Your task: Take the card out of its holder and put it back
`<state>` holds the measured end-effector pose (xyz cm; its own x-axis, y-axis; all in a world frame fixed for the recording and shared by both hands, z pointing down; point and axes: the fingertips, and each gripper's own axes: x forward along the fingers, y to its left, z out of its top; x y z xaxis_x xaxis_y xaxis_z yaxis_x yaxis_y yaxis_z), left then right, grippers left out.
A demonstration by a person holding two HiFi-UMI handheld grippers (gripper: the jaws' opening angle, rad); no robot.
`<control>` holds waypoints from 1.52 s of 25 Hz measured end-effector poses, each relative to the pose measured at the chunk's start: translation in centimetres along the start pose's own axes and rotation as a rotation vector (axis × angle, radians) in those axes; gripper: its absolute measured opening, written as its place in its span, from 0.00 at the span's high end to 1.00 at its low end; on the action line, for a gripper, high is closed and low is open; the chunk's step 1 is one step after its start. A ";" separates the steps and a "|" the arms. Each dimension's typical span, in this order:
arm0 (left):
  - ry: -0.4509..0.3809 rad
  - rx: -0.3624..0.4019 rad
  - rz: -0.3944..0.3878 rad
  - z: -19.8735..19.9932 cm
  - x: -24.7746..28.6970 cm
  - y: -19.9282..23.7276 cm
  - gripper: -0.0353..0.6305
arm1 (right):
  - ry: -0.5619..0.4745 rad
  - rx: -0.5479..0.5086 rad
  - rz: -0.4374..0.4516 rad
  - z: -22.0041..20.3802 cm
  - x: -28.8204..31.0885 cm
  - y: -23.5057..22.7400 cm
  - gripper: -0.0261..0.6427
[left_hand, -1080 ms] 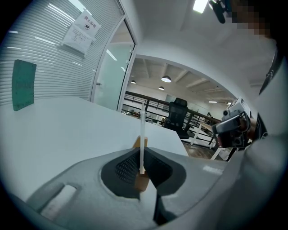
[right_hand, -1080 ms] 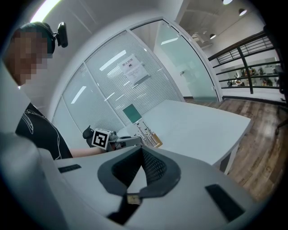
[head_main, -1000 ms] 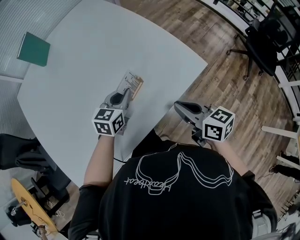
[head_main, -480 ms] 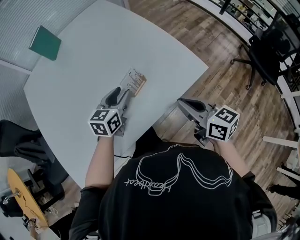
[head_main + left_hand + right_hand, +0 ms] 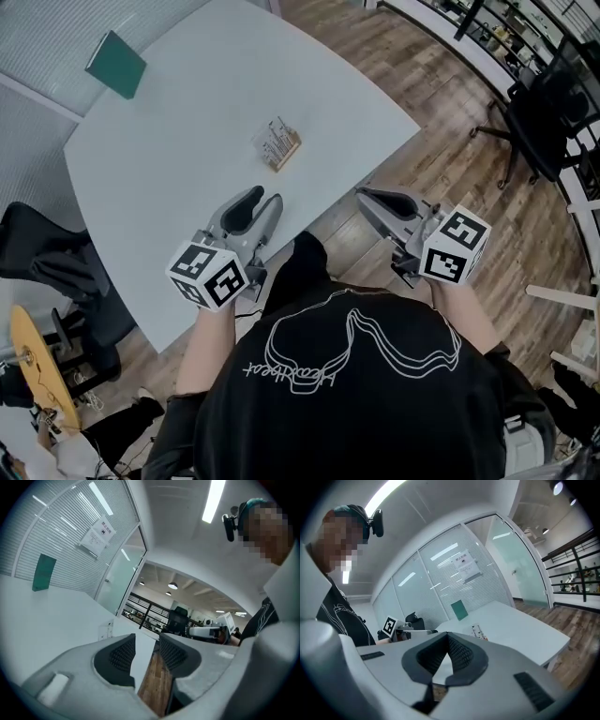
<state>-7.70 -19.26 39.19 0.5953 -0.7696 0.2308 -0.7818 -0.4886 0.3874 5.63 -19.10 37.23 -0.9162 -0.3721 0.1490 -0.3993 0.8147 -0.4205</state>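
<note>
A printed white card (image 5: 275,140) sits in its small wooden holder (image 5: 285,153) on the white table (image 5: 178,141); the right gripper view also shows the card (image 5: 478,631). My left gripper (image 5: 264,197) (image 5: 146,639) hovers over the table's near edge, well short of the holder. Its jaws stand apart and are closing, with nothing between them. My right gripper (image 5: 362,195) (image 5: 447,635) is off the table's corner above the wood floor, with its tips touching and nothing in them.
A green book (image 5: 116,64) lies at the table's far left corner. A black office chair (image 5: 548,103) stands on the wood floor at the far right. Another dark chair (image 5: 47,262) sits by the table's left side. A glass wall (image 5: 70,531) lies beyond the table.
My left gripper was shut at the card; it has since opened, let go and drawn back toward the person. The card stays in its holder. The right gripper has hardly moved.
</note>
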 end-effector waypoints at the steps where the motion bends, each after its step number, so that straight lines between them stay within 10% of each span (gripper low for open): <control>1: -0.016 -0.005 -0.016 0.4 -0.5 -1.1 0.70 | -0.001 -0.002 0.020 0.0 -0.1 0.8 0.95; 15: -0.031 0.078 -0.140 1.4 -3.9 -8.7 0.92 | 0.013 -0.092 0.178 -0.2 0.5 7.4 0.95; 38: -0.031 0.141 -0.146 1.2 -4.4 -12.8 0.93 | -0.026 -0.118 0.173 0.1 -2.4 9.4 0.95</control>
<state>-0.50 -10.11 32.15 0.7000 -0.6977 0.1527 -0.7070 -0.6468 0.2858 4.05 -10.55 32.83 -0.9709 -0.2321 0.0596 -0.2387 0.9135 -0.3295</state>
